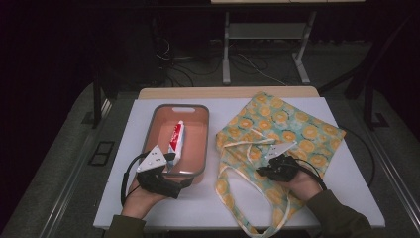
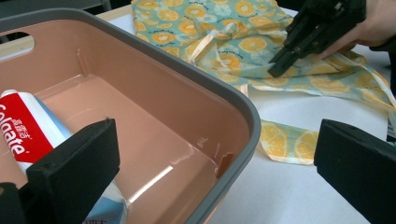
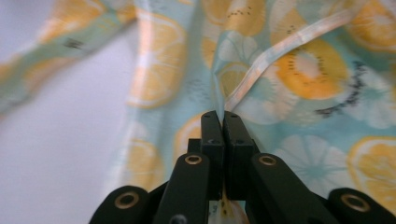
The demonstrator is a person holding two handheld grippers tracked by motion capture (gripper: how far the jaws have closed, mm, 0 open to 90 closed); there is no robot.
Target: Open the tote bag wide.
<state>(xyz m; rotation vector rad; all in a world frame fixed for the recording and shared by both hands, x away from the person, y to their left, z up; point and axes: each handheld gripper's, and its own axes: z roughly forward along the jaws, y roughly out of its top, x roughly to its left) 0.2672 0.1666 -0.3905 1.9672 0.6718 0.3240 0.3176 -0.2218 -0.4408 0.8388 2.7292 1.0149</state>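
Note:
A cloth bag (image 1: 292, 124) printed with orange slices lies flat on the right of the white table. My right gripper (image 1: 258, 171) rests on the bag's near left part, jaws shut and pinching a fold of the fabric (image 3: 299, 70) beside a pale strap (image 3: 280, 51). A pink bin (image 1: 148, 134) with a grey rim stands on the left and holds a red and white toothpaste tube (image 1: 176, 141). At the bin's near right corner my left gripper (image 1: 182, 179) is open, one jaw inside by the tube (image 2: 23, 126), the other outside over the table.
The bag's long strap handles (image 1: 233, 183) loop toward the table's front edge. The table's white top (image 1: 346, 188) shows to the right of the bag and in front of the bin. Behind the table stand desk legs (image 1: 226, 49) and cables on a dark floor.

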